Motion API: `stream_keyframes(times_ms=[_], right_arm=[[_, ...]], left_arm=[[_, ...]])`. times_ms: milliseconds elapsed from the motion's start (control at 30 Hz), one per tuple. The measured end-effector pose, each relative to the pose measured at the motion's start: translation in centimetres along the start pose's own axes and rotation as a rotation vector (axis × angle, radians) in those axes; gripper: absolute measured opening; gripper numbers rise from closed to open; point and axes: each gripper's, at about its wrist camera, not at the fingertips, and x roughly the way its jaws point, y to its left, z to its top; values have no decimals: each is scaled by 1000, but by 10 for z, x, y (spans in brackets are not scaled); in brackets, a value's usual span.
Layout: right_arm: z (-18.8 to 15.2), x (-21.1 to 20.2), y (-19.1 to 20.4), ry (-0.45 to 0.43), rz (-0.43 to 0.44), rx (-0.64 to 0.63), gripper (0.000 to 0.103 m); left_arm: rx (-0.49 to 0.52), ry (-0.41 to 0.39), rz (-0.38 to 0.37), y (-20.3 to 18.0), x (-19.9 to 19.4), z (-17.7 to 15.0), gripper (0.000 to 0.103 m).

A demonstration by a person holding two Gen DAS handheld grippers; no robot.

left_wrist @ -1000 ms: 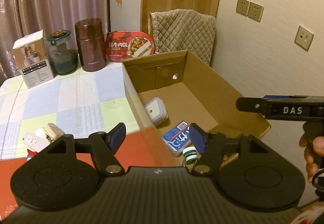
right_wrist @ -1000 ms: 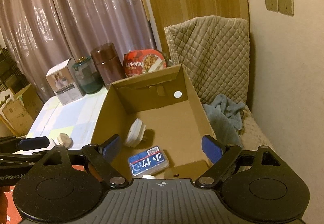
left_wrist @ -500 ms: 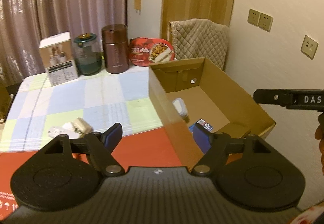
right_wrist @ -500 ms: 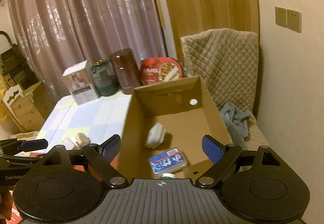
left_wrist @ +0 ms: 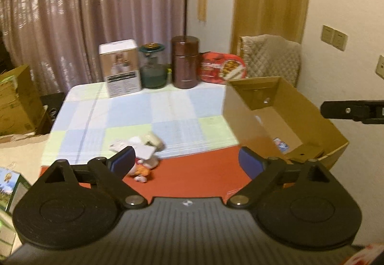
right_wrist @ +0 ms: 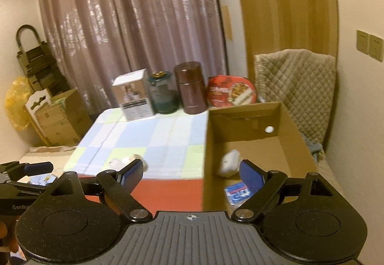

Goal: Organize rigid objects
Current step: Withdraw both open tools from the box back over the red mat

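Observation:
An open cardboard box [left_wrist: 240, 116] [right_wrist: 211, 145] stands at the table's right edge. Inside it lie a white lidded container [right_wrist: 229, 164] and a blue pack [right_wrist: 236, 193] [left_wrist: 280, 145]. Small white plugs [left_wrist: 146, 145] [right_wrist: 127, 160] and a little figure toy [left_wrist: 144, 170] lie loose near the front of the table. My left gripper [left_wrist: 186, 163] hangs above the red mat, back from the box, its jaws opening with nothing between them. My right gripper [right_wrist: 190, 175] stands open and empty over the box's left wall. The other gripper's finger [left_wrist: 348, 110] shows at the right.
At the table's far edge stand a white carton [left_wrist: 121, 68], a green glass jar [left_wrist: 153, 67], a brown canister [left_wrist: 184, 62] and a red food tin [left_wrist: 222, 69]. A quilted chair [right_wrist: 295, 82] sits behind the box. Cardboard cartons [right_wrist: 60, 118] are stacked left of the table.
Both grippers have drawn back and up from the box, so more of the table shows. My left gripper's jaws have spread wider. The right gripper's jaws kept their width.

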Motion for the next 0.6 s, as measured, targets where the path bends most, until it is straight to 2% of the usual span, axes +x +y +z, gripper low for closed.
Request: stream_keyframes(times_ms=[400, 600], right_arm=[[-13, 27, 45, 26, 49, -46, 84], [-26, 50, 57, 45, 73, -35, 85]], left_arm=[[-58, 5, 90, 81, -17, -33, 96], [-53, 16, 118, 108, -15, -52, 96]])
